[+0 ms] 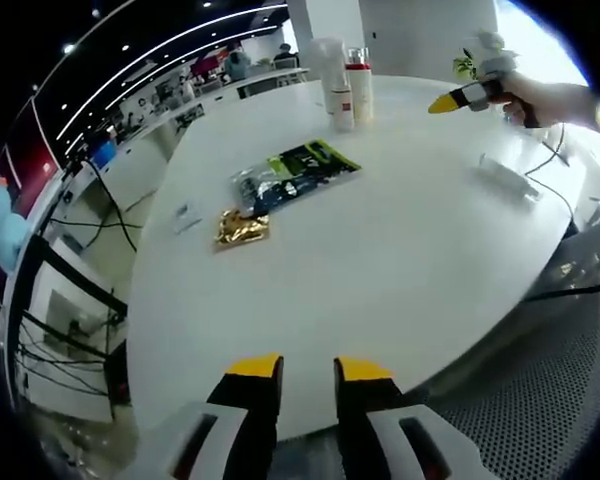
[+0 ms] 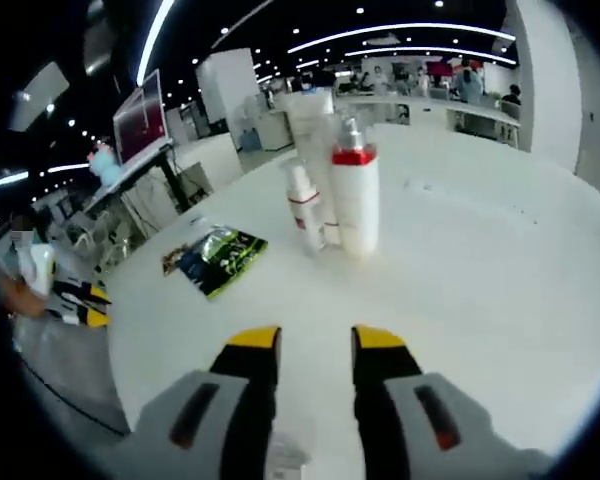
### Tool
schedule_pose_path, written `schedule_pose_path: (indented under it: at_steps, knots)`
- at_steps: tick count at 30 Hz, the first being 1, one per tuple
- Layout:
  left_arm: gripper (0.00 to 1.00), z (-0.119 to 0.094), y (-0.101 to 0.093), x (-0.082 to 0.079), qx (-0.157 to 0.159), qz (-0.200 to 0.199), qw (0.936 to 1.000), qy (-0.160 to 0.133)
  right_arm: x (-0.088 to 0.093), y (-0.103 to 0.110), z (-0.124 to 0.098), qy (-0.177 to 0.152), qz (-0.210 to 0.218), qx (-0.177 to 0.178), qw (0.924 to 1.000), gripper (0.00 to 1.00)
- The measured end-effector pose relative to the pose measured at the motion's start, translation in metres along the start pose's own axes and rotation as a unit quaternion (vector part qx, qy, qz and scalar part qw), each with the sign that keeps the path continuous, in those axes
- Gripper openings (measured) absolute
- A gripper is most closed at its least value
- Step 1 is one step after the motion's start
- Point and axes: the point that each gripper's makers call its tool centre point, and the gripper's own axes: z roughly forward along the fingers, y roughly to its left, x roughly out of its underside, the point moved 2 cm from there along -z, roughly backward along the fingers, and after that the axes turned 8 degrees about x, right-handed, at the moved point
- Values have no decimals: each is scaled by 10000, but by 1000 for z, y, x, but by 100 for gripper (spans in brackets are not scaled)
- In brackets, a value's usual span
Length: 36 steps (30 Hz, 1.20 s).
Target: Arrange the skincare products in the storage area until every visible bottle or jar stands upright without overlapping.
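On the white tabletop (image 2: 500, 290) three skincare bottles stand upright in a tight cluster: a big bottle (image 2: 355, 200) with a red band, a small bottle (image 2: 306, 210) just left of it in the right gripper view, and a tall tube (image 2: 308, 125) behind them. They look like they touch, or nearly, can't tell for sure. In the left gripper view the same group (image 1: 346, 82) sits at the far edge of the tabletop (image 1: 400, 260). A dark sachet (image 1: 295, 172) with green print lies flat mid-table, with a gold packet (image 1: 242, 229) just beside it and a small clear wrapper (image 1: 187, 215) nearby.

Left gripper (image 1: 308, 368) hangs at the near edge, fingers spread a bit, holding nothing. Right gripper (image 2: 316, 338) points at the bottles from close by, fingers also apart and empty. It also shows at the far right of the left gripper view (image 1: 442, 102), held by a hand (image 1: 545, 100).
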Motion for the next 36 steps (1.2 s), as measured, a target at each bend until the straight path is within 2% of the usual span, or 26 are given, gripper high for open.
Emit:
schedule_pose_path:
  at_steps: [3, 8, 16, 18, 23, 27, 31, 36]
  knots:
    - [22, 0, 0, 0, -4, 15, 10000, 13, 11, -4, -15, 87, 65, 76, 9999, 32]
    - [22, -2, -3, -3, 10, 16, 10000, -46, 40, -3, -41, 203, 153, 102, 9996, 36]
    - [24, -1, -6, -4, 49, 100, 9999, -2, 78, 5, -66, 504, -164, 108, 9985, 40]
    - [24, -1, -6, -3, 52, 79, 10000, 15, 88, 8, -70, 614, -127, 85, 9980, 41]
    - [24, -1, -5, -4, 25, 123, 9999, 22, 113, 13, -73, 850, -258, 114, 9960, 42]
    - [24, -1, -6, -4, 22, 147, 9999, 5, 126, 18, -73, 1017, -372, 133, 9940, 42]
    - [24, -1, -5, -5, -4, 147, 9999, -16, 137, 19, -74, 1200, -573, 198, 9909, 41]
    - [24, -3, -2, -6, -62, 86, 9999, -89, 141, 18, -74, 1275, -638, 289, 9894, 36]
